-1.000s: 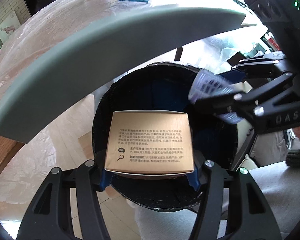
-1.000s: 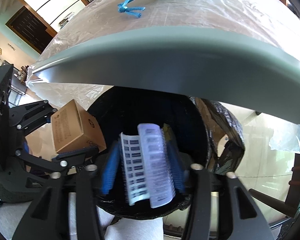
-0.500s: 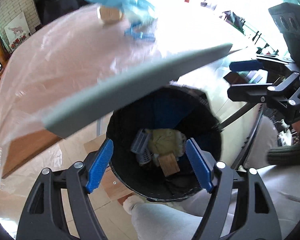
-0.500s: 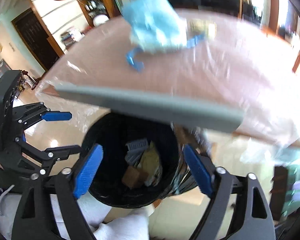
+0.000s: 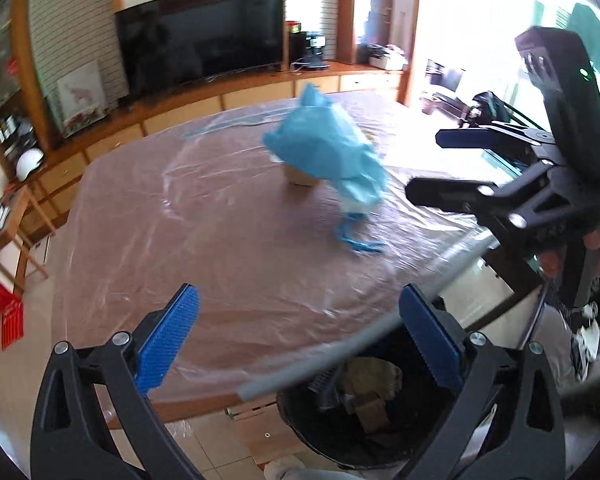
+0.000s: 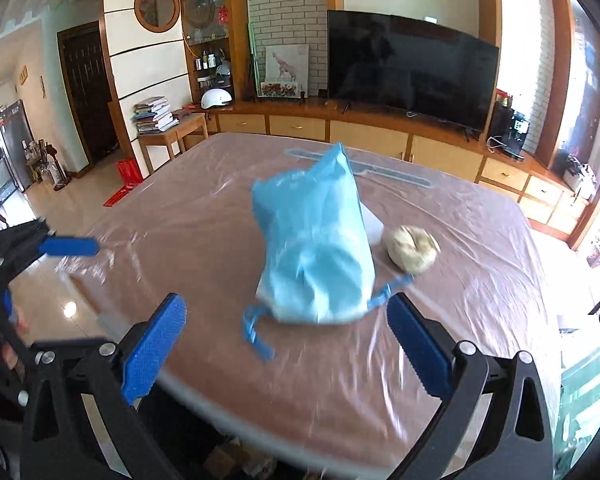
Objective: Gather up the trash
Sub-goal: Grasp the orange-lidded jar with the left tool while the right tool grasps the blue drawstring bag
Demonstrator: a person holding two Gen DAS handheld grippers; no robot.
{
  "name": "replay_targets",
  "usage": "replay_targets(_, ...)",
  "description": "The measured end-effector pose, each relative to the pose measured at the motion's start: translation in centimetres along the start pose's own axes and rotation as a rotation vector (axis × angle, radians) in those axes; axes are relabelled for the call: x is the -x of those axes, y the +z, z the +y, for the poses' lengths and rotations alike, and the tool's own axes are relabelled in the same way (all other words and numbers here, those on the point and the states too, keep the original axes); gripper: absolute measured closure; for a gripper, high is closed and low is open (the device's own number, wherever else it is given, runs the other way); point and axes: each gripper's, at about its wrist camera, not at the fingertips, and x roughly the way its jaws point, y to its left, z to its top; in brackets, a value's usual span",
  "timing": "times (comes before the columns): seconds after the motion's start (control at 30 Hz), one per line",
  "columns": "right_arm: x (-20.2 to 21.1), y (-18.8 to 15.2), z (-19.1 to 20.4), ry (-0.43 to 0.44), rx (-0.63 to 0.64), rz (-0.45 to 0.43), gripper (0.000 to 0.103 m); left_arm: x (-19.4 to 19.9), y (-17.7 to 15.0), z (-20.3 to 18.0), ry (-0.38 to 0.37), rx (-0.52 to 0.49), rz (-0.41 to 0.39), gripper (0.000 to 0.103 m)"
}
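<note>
Left gripper (image 5: 300, 344) and right gripper (image 6: 284, 348), jaws opening wide with nothing between the blue pads, raised over the near edge of a table (image 6: 180, 216) under clear plastic sheeting. Blue plastic bag (image 6: 316, 248) upright near the table's middle, drawstrings trailing toward the camera, with a crumpled beige wad (image 6: 414, 249) just beside it on the right. Black trash bin (image 5: 364, 424) on the floor below the table edge, holding a small brown box, beige paper and a pale printed wrapper.
</note>
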Motion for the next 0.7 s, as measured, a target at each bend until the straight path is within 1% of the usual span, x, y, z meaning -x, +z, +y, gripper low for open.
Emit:
replay_targets(0.1,-2.8,1.8,-0.7,0.016,-0.01,0.029,0.004,-1.4,0.7,1.1,0.01,0.014,0.013,0.003)
replay_targets(0.17,-4.8,2.7,-1.2,0.033,-0.027,0.055,0.004,-2.5,1.4,1.6,0.021,0.008,0.023,0.003)
replay_targets(0.23,-6.1,3.3,-1.2,0.041,-0.034,0.073,0.004,-3.3,1.4,2.0,0.027,-0.001,0.03,0.003)
replay_targets(0.37,-8.4,4.2,-1.3,0.007,-0.013,0.102,0.004,-5.5,2.6,2.5,0.028,-0.018,0.054,0.003)
replay_targets(0.5,-9.5,4.4,-1.8,-0.01,-0.019,0.118,0.004,-7.1,3.6,2.4,0.016,-0.045,0.067,0.003)
replay_targets(0.57,-9.6,4.2,-2.4,0.024,-0.053,0.121,0.011,-8.1,4.4,2.3,0.011,-0.064,0.073,0.003)
replay_targets(0.6,-9.7,4.2,-3.1,0.058,-0.092,0.128,0.014,-8.3,4.5,2.2,0.007,-0.071,0.074,0.003)
replay_targets(0.63,-9.7,4.1,-3.8,0.072,-0.125,0.129,0.015,-8.7,4.8,2.0,0.0,-0.08,0.075,0.003)
replay_targets(0.7,-9.6,3.9,-4.9,0.066,-0.152,0.119,0.018,-9.5,5.5,1.7,-0.011,-0.094,0.076,0.003)
